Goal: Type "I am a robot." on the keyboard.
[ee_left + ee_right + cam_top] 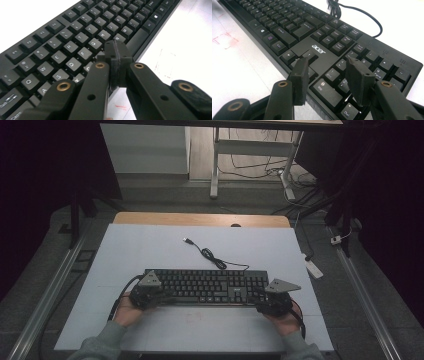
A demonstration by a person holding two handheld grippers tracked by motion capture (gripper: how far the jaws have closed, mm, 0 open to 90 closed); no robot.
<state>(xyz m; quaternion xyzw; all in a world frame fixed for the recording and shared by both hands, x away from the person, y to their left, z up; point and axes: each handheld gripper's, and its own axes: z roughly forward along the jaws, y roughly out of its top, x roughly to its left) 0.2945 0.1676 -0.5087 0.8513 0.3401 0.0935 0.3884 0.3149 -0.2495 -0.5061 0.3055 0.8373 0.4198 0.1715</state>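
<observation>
Keyboard work at a white surface (150, 250): a person seated at the near edge holds a two-jaw gripper in each hand over a black keyboard (207, 286) that lies square across the middle of the sheet, its cable (210, 254) snaking off toward the far side and ending in a loose plug.

Left gripper (116, 53), seen in its own view, has its jaws pressed together with nothing between them, the paired tips forming a single blunt point poised just over the lower letter rows, near the G and the keys beneath it. Whether the tip actually touches a keycap cannot be told from this angle. Right gripper (329, 75) stands with its jaws spread, one pad above the arrow keys and the other above the number pad, pinching nothing; from the high view it sits at the keyboard's right end (274, 301), with the left gripper (150, 296) at the opposite end.

The step in hand looks like a key press with the left gripper, the jaws brought together to serve as a fingertip, while the right waits. The next move would call for a short, straight descent onto one keycap, centred so the tip does not straddle two keys, then a clean lift. The right gripper may need to steady the keyboard's end if the board slides on the smooth sheet.
</observation>
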